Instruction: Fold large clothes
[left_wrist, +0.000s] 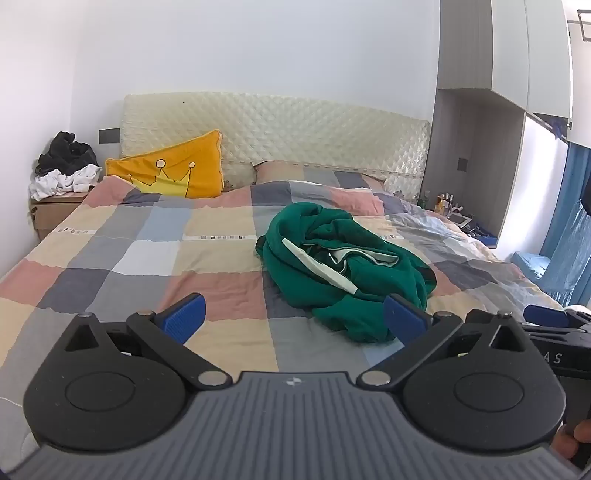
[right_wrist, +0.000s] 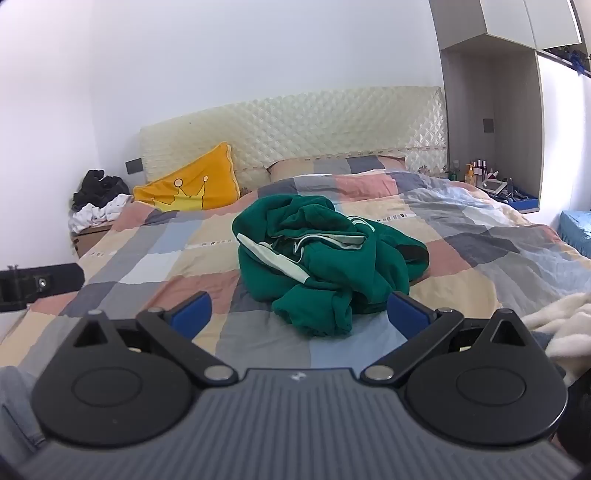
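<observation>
Two tongs (left_wrist: 293, 317) (right_wrist: 298, 313) gaping, empty; one green garment (left_wrist: 343, 258) crumpled.

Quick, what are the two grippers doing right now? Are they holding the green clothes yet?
Left gripper: open, holding nothing.
Right gripper: open, holding nothing.
The green garment lies crumpled on the bed, untouched.

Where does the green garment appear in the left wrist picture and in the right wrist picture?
Left wrist view: the green garment lies crumpled on the bed, right of centre, partly behind the right fingertip.
Right wrist view: the green garment lies near the centre, above the gap between the fingertips.
Shared landmark: the yellow pillow with a crown, left of the garment and behind it in both views.
</observation>
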